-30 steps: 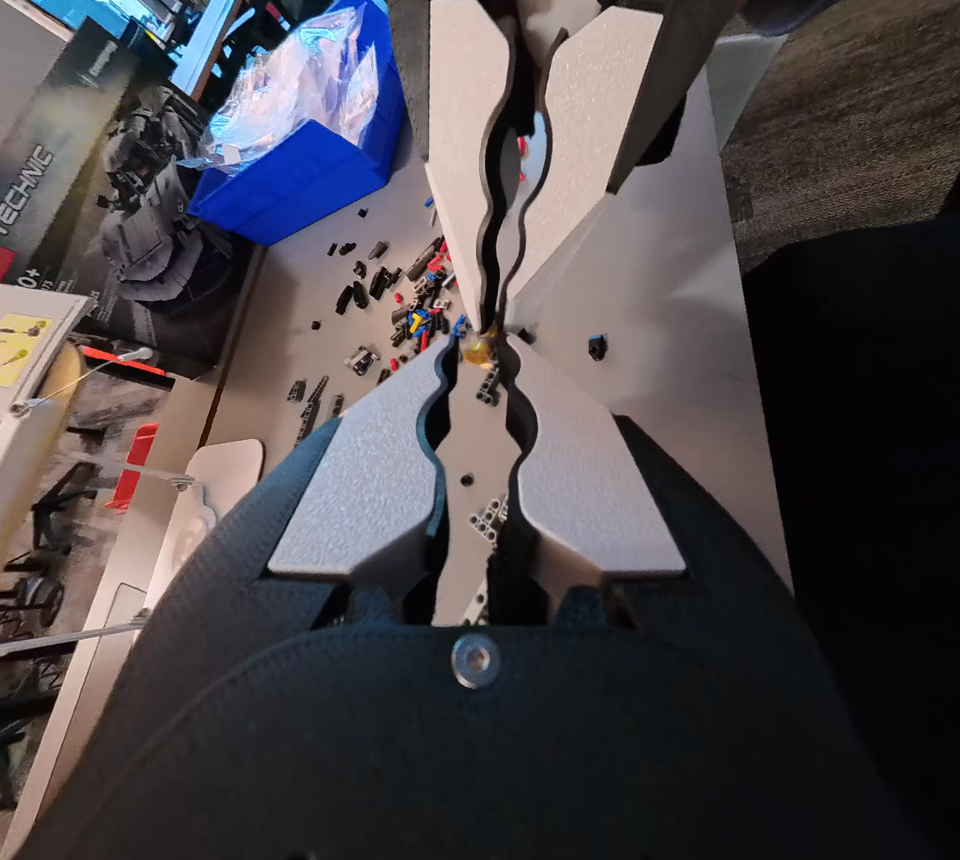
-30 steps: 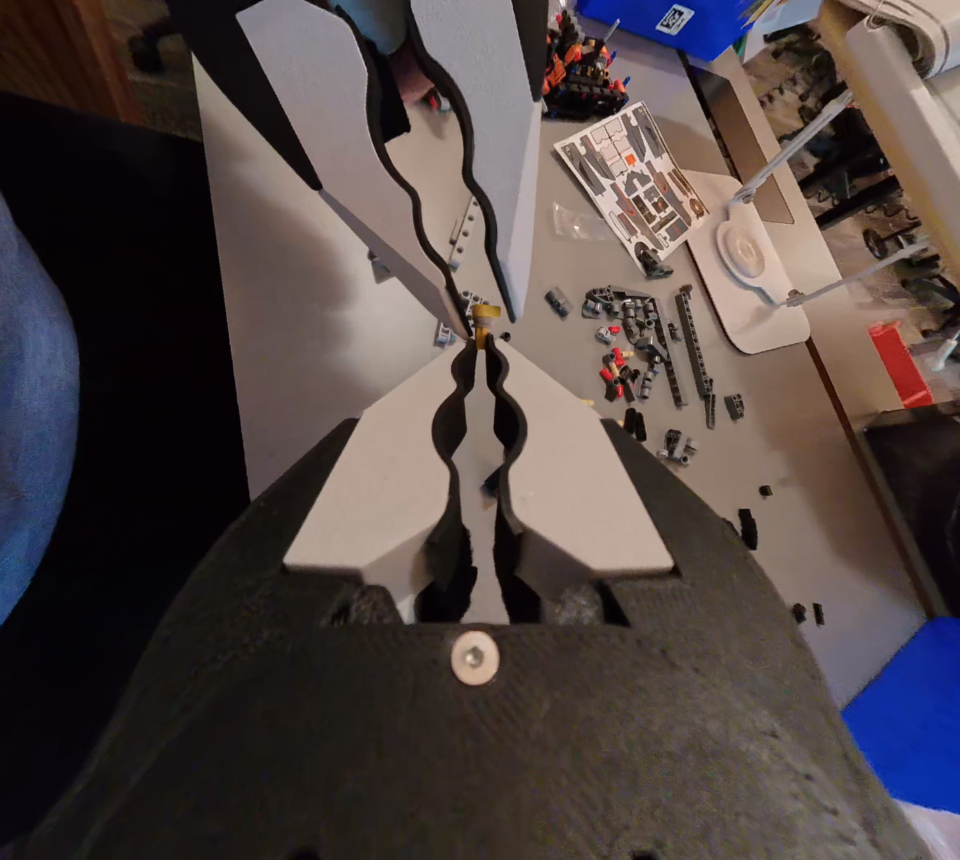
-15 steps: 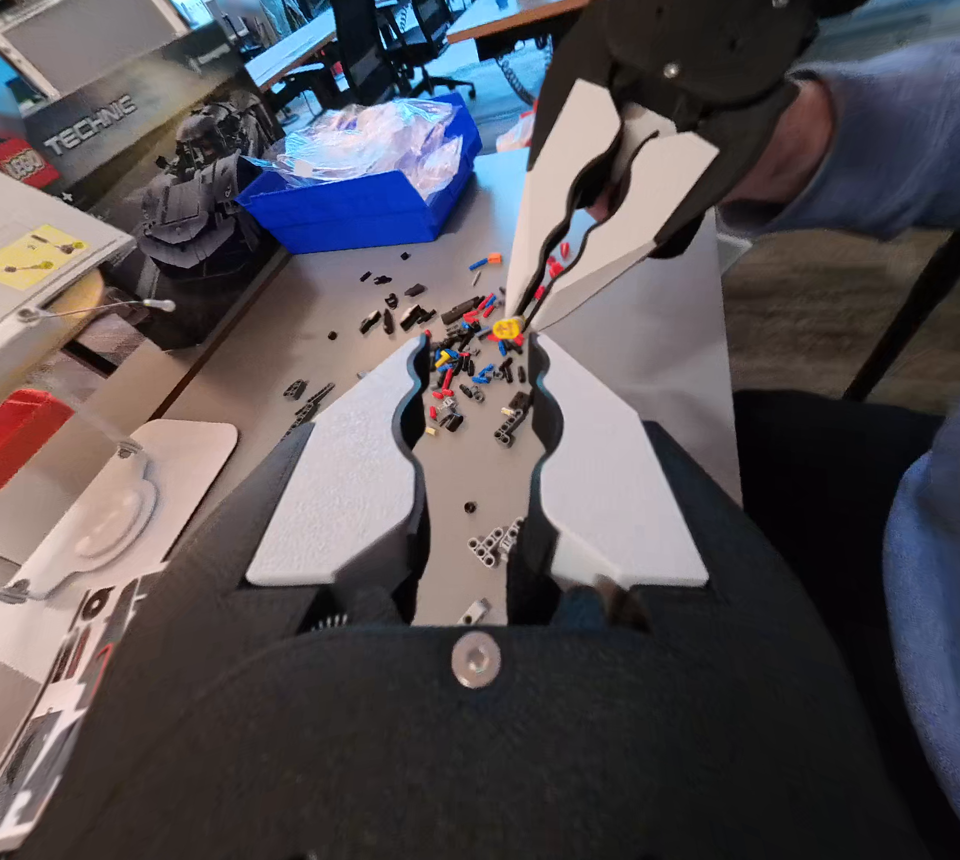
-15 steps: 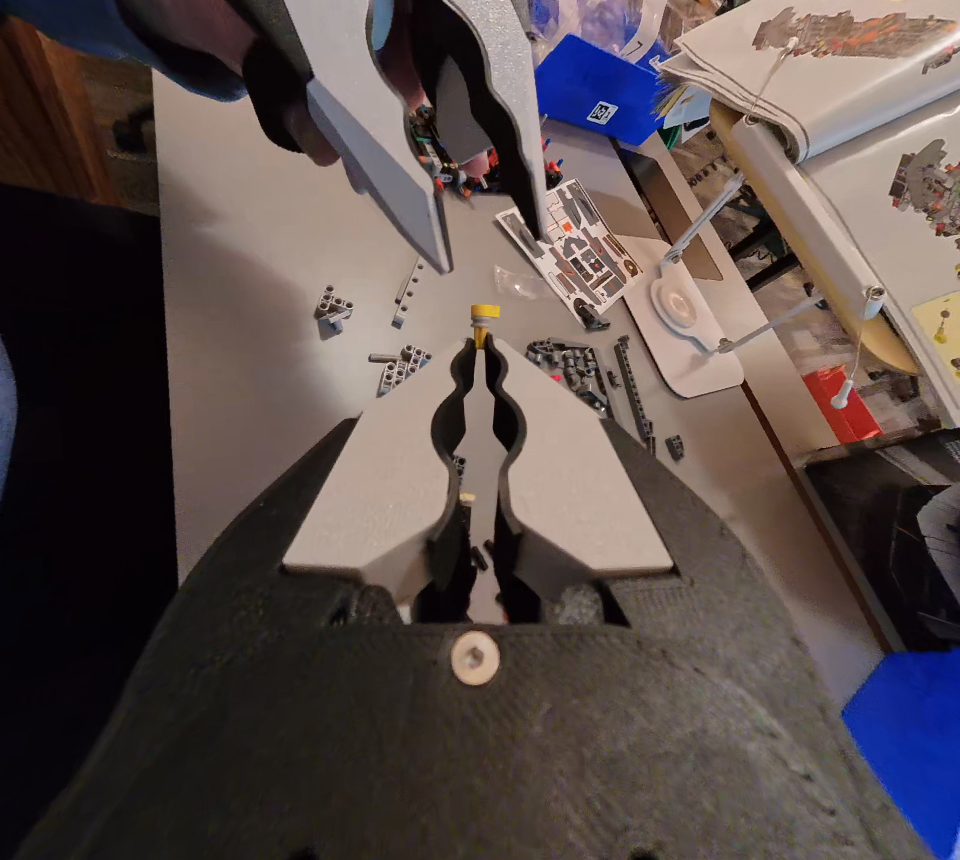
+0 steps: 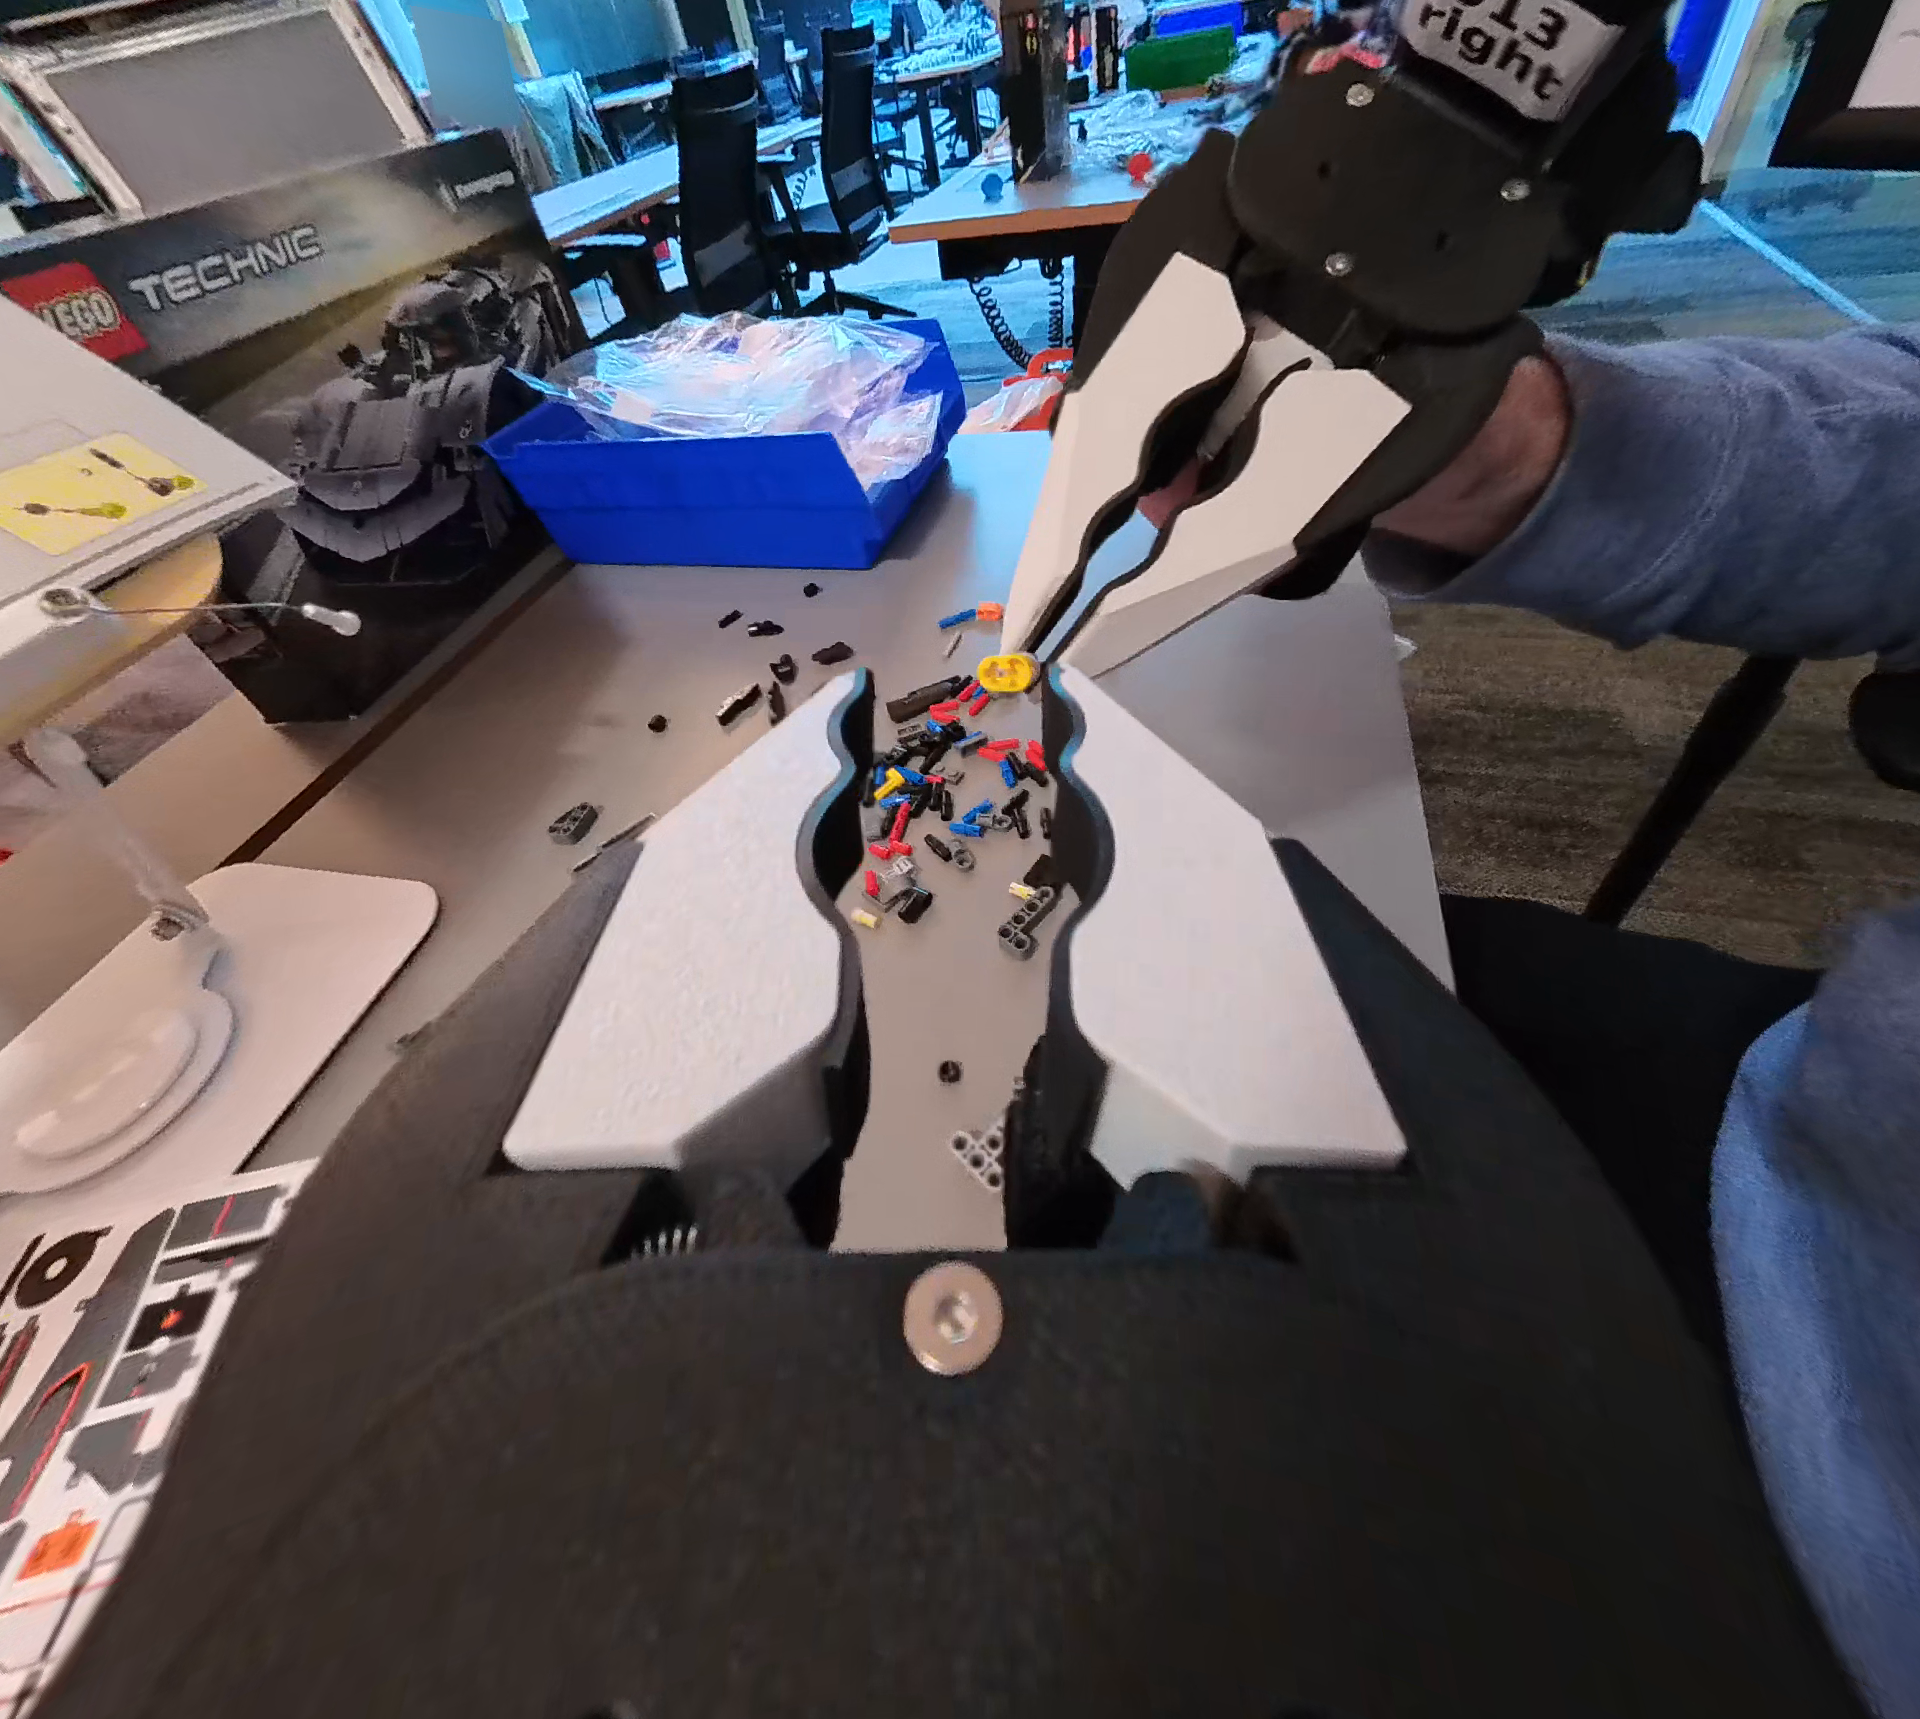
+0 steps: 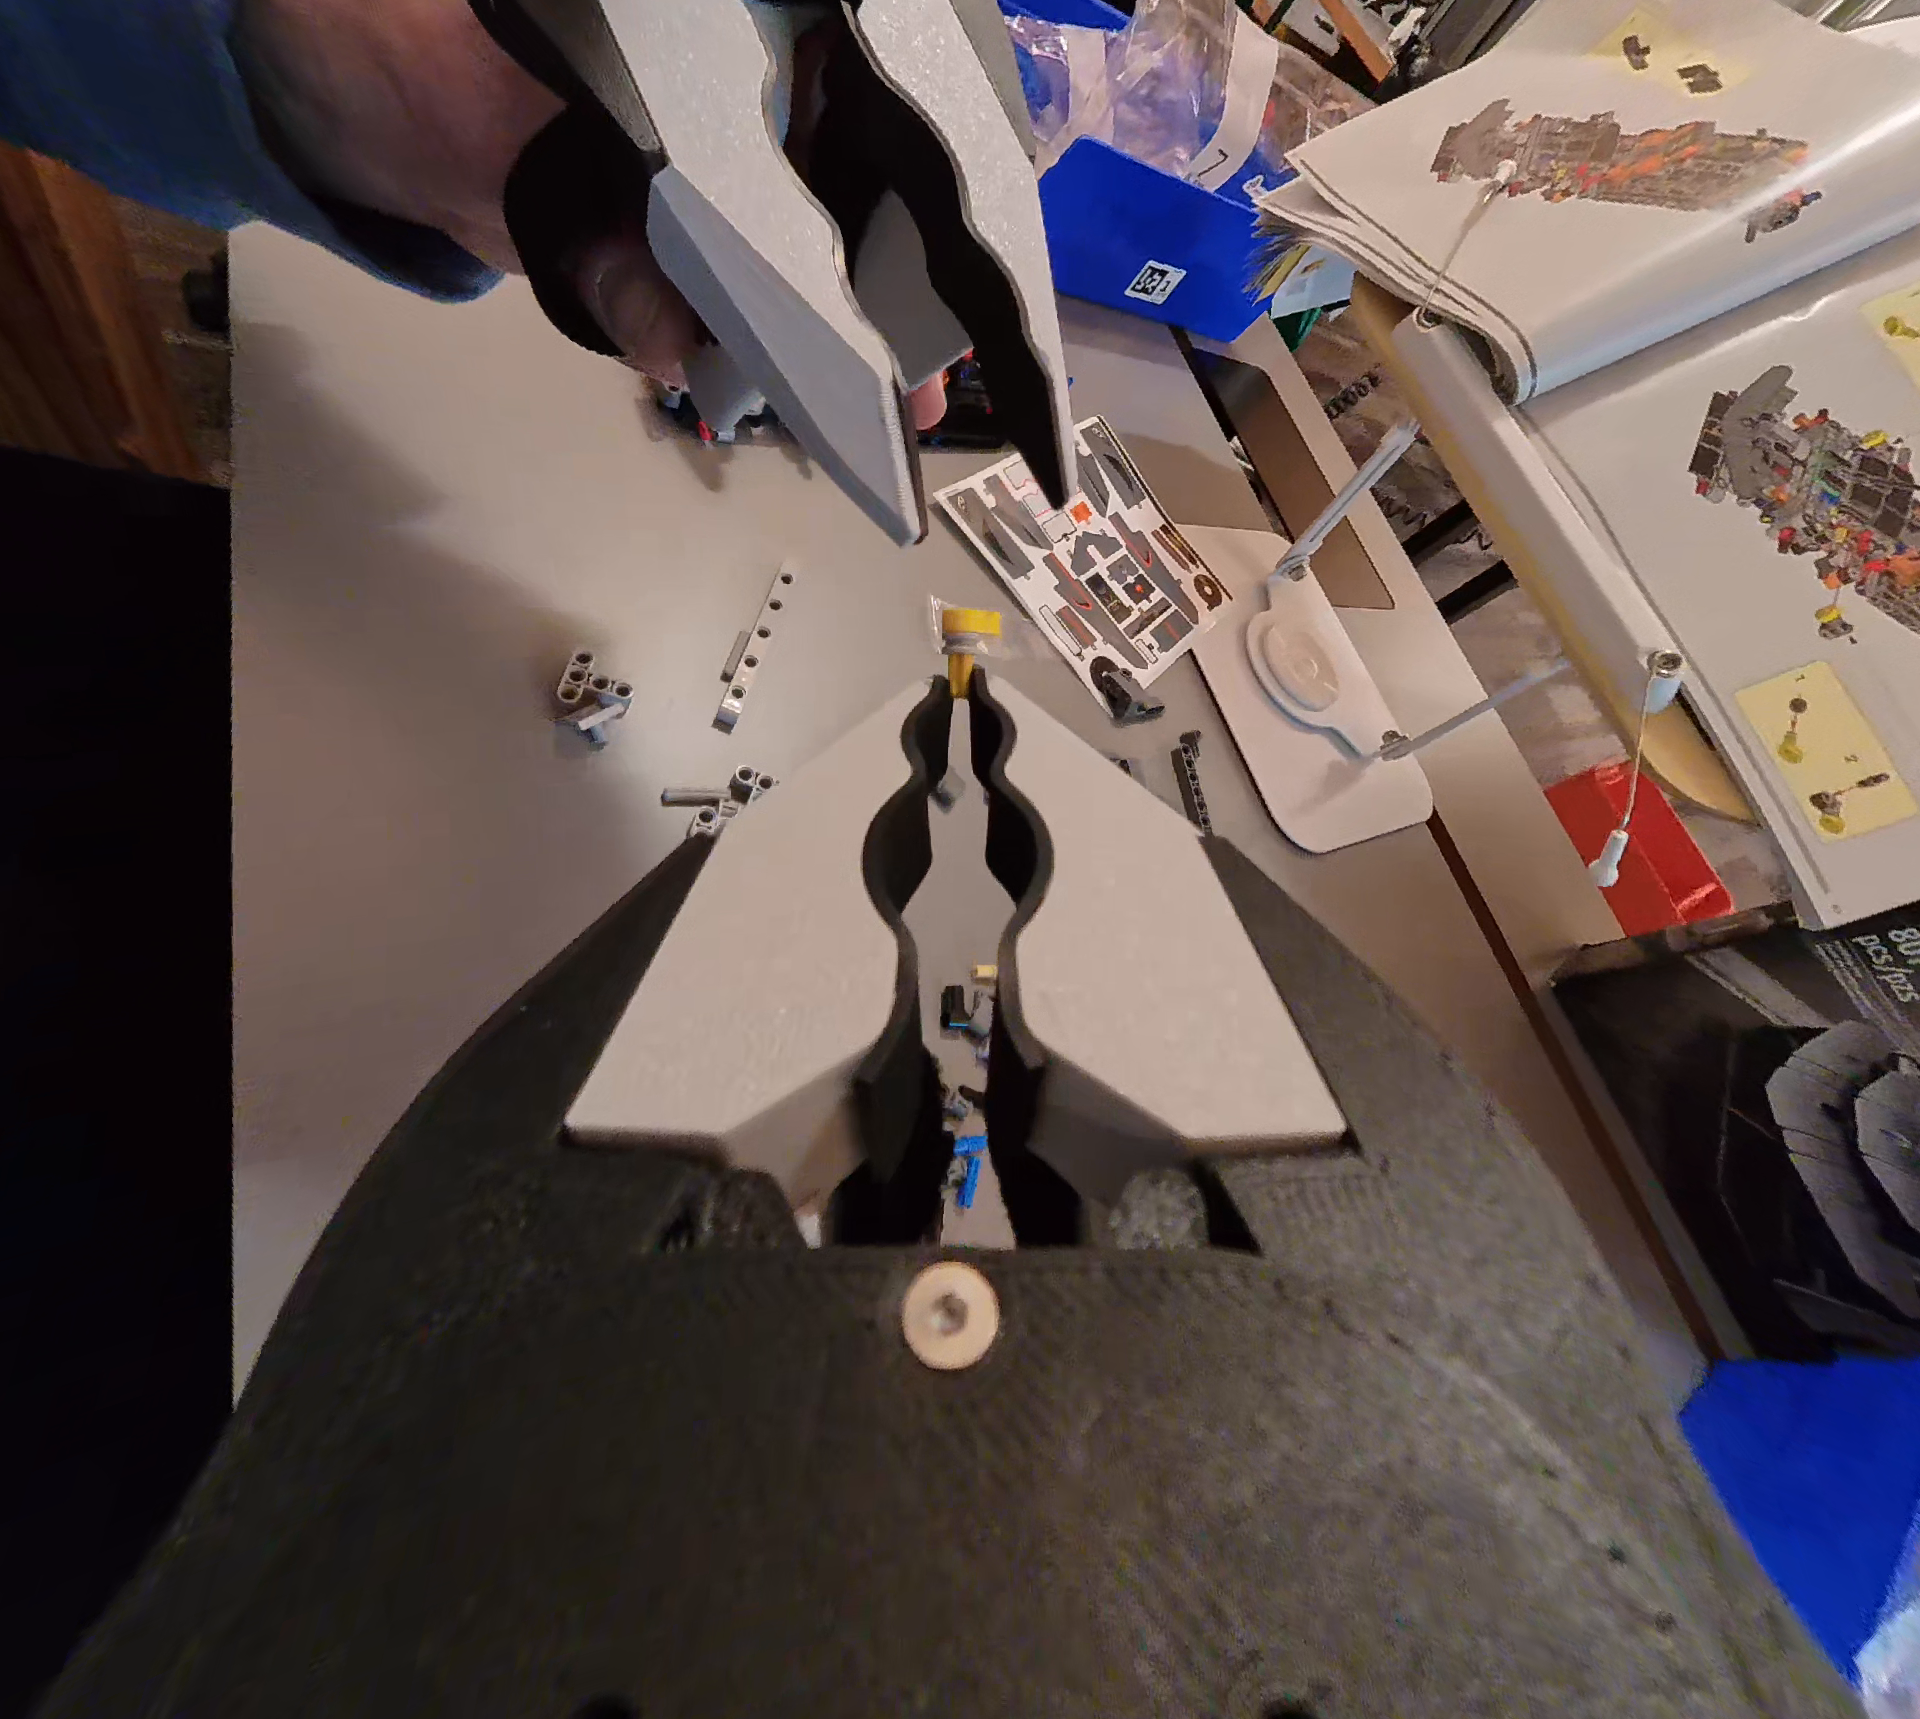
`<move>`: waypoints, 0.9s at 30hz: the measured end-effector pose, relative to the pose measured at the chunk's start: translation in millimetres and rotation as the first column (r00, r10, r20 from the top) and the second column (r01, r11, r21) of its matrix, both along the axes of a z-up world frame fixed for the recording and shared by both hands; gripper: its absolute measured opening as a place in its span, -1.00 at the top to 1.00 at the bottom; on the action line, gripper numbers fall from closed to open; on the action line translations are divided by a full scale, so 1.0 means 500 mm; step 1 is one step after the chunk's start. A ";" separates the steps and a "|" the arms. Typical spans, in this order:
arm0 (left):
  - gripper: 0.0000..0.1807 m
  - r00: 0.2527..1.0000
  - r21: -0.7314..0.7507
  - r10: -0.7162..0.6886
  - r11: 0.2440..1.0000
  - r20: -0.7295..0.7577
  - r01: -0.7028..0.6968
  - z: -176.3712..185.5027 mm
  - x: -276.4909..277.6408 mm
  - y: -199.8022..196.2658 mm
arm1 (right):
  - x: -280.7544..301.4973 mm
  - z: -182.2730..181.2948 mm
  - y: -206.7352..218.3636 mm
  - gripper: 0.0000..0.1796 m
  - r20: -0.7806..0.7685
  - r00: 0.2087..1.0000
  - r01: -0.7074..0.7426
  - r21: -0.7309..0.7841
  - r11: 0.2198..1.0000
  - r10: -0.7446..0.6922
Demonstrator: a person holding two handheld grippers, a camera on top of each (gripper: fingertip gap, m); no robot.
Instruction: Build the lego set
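My right gripper (image 6: 961, 695) is shut on the thin stem of a small yellow lego piece (image 6: 971, 625) and holds it above the grey table (image 6: 416, 589). In the left wrist view the right gripper (image 5: 1023, 649) comes in from the upper right with the yellow piece (image 5: 1006, 672) at its tip. My left gripper (image 5: 956, 687) is open and empty, just short of that piece. It also shows in the right wrist view (image 6: 982, 506), open, beyond and above the yellow piece. A pile of small red, blue and black pieces (image 5: 935, 807) lies below.
A blue bin with plastic bags (image 5: 727, 485) and the set's box (image 5: 312, 319) stand at the back. A sticker sheet (image 6: 1091, 568), a white stand base (image 6: 1320, 713), an open instruction booklet (image 6: 1662, 215) and loose grey pieces (image 6: 592, 693) lie around. Both grippers' tips are close together, under 4 cm apart.
My left gripper has opened, let go of the yellow piece and drawn back. My right gripper keeps the piece. Both views have tilted up towards the room.
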State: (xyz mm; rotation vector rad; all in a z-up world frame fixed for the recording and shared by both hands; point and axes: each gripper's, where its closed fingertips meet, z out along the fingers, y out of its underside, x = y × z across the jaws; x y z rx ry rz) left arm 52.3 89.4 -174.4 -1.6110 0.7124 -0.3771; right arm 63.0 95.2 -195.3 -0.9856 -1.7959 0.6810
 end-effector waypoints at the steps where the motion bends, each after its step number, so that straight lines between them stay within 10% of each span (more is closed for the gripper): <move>1: 0.67 1.000 0.006 -0.006 1.000 -0.003 0.006 0.001 -0.001 -0.001 | -0.002 0.002 0.000 1.00 -0.004 1.000 -0.007 -0.006 1.000 0.007; 27: 0.67 0.991 0.195 -0.010 0.980 -0.130 0.035 0.086 0.001 -0.012 | -0.011 0.086 -0.007 1.00 -0.114 0.975 -0.204 -0.133 0.970 0.190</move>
